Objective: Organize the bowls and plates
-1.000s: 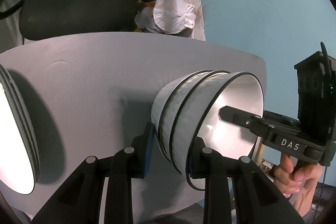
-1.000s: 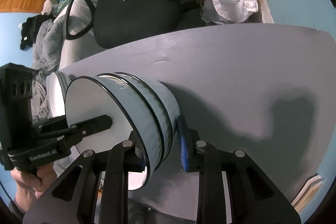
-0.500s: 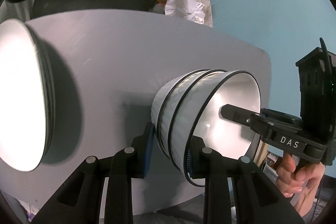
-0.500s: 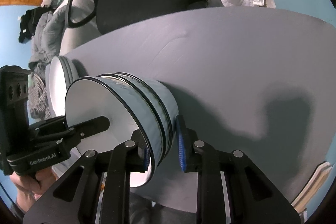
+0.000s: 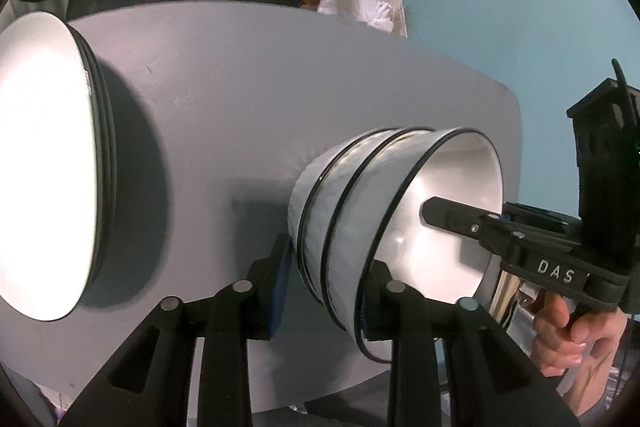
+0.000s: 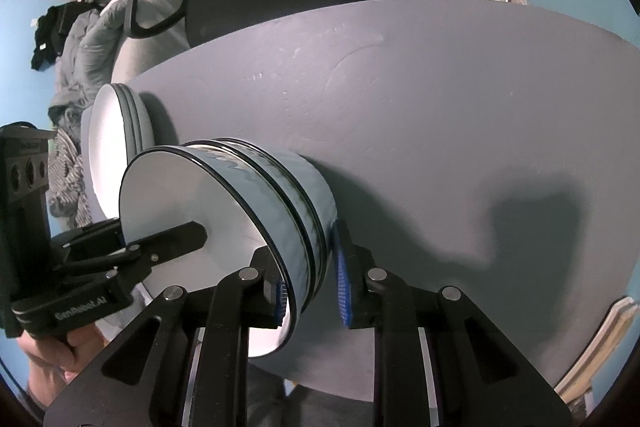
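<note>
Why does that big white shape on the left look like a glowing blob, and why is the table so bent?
Left wrist view: the stack of plates sits close to the lens and catches strong light, so it blows out to flat white with no detail. Both views: the fisheye lens bows the grey table edges and darkens the corners. Right wrist view: a hard dark shadow falls on the tabletop, which suggests one strong overhead light.

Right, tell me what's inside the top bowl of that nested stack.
Inside the top white black-rimmed bowl is one finger of each claw: the right claw's and the left claw's. Otherwise it looks bare white. The interiors of the bowls nested beneath are covered.
</note>
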A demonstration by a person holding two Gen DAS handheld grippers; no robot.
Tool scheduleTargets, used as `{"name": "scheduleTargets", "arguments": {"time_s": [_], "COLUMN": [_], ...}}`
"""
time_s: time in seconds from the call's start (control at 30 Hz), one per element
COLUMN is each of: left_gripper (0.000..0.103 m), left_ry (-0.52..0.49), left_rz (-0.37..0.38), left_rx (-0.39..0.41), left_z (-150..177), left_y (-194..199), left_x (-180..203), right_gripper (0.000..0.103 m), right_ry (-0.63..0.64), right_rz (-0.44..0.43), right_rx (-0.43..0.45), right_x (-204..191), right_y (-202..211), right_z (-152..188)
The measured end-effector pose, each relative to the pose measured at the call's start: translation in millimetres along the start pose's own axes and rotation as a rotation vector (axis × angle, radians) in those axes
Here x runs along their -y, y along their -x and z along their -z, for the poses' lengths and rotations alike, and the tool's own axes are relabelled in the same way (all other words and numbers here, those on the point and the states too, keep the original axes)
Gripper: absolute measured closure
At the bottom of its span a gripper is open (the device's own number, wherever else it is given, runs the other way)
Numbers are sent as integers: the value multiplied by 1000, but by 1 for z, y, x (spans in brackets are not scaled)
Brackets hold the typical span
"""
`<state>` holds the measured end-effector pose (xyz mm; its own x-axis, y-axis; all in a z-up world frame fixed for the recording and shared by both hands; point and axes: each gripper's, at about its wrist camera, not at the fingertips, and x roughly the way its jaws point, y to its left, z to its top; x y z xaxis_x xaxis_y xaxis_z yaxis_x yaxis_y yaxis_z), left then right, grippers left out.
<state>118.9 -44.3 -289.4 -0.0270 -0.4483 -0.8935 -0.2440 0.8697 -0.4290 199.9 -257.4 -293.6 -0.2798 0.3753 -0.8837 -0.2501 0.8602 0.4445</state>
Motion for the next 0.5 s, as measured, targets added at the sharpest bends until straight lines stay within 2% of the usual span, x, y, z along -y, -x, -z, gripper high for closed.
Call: {"name": "scheduleTargets", "arguments": {"time_s": [0.17,0.5], "left_gripper": [74,76], "left_ry": [9,26], "left_rz": [3,8], "left_rx": [7,21], "left_z": [-5,6], "left_y": [-4,1], "left_x": [1,-4], "right_gripper": [83,84], "right_ry": [-8,0], "right_rz": [-1,19], "right_rx": [3,11], "right_x": [-1,-9], "right_y": [-5,-3], "right_z": [3,8]}}
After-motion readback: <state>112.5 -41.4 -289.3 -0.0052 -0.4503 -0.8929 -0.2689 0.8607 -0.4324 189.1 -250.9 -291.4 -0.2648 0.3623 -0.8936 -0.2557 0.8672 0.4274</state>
